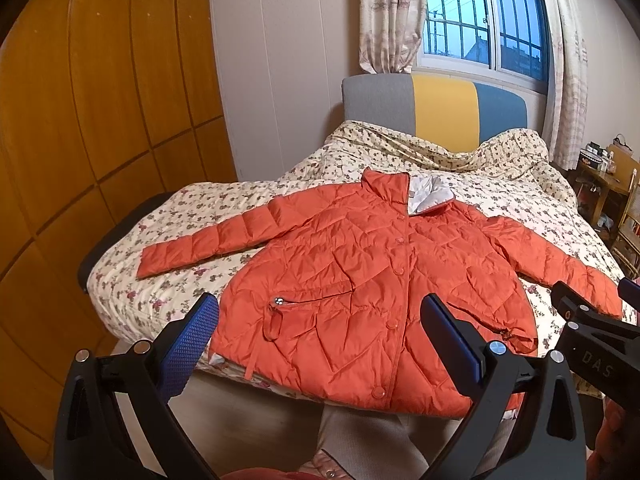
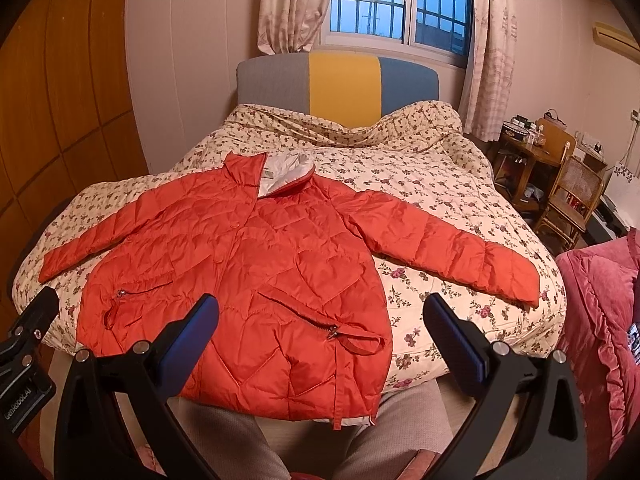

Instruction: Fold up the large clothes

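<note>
Black gripper (image 1: 320, 344) frames, blue-padded fingers (image 1: 188, 352), silver screws

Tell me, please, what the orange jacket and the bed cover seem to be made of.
Orange jacket: probably thin nylon or polyester shell with soft filling; slightly shiny, puffy between stitched lines. Bed cover: probably matte cotton, quilted, with a printed flower pattern.

Orange puffer jacket (image 2: 256, 264) is laid out flat, front up, on the floral bedspread (image 2: 420, 184), both sleeves spread out to the sides and the hem hanging a bit over the near edge. Right gripper (image 2: 320, 332) hovers above that hem, jaws wide apart, holding nothing. The left gripper (image 2: 24, 344) just peeks in at the left edge.
</note>
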A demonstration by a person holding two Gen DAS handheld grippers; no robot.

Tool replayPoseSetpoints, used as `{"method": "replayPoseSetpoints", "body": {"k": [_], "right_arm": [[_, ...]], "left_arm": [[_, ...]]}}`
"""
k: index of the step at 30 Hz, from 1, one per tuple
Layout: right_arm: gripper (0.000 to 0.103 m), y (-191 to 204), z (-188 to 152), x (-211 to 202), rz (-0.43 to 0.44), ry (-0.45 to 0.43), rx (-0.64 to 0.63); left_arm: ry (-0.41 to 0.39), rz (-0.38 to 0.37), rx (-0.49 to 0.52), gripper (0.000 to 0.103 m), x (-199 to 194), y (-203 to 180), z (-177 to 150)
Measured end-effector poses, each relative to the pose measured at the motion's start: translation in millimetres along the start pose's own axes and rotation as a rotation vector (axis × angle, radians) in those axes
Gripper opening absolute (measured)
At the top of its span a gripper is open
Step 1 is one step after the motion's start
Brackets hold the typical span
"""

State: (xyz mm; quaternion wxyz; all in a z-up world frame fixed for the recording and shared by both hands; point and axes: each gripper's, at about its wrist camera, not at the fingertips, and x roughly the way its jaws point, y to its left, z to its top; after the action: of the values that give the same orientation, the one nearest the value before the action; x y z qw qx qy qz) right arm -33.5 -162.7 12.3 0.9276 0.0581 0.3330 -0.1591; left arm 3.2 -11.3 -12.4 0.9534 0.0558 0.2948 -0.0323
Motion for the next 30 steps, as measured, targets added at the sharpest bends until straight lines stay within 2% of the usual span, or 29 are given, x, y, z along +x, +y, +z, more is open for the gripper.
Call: {"method": "replayPoseSetpoints", "body": {"k": [11, 16, 21, 25, 30], "right_arm": [[0.101, -1, 2, 14, 0.008, 0.037, 0.0], [0.101, -3, 4, 32, 0.016, 0.084, 0.003], [0.101, -16, 8, 65, 0.013, 0.148, 0.036], [0.101, -38, 11, 99, -0.007, 0.154, 0.097], [0.101, -67, 11, 152, 0.069, 0.202, 0.164]], "left_arm": [[0.027, -0.011, 0.01, 0.1, 12, -1, -1], [0.06, -0.011, 0.016, 0.1, 29, -5, -2], [0.105, 0.013, 0.025, 0.1, 57, -8, -2], [0.149, 0.049, 0.022, 0.1, 92, -6, -2], [0.183, 0.044, 0.003, 0.1, 135, -1, -1]]}}
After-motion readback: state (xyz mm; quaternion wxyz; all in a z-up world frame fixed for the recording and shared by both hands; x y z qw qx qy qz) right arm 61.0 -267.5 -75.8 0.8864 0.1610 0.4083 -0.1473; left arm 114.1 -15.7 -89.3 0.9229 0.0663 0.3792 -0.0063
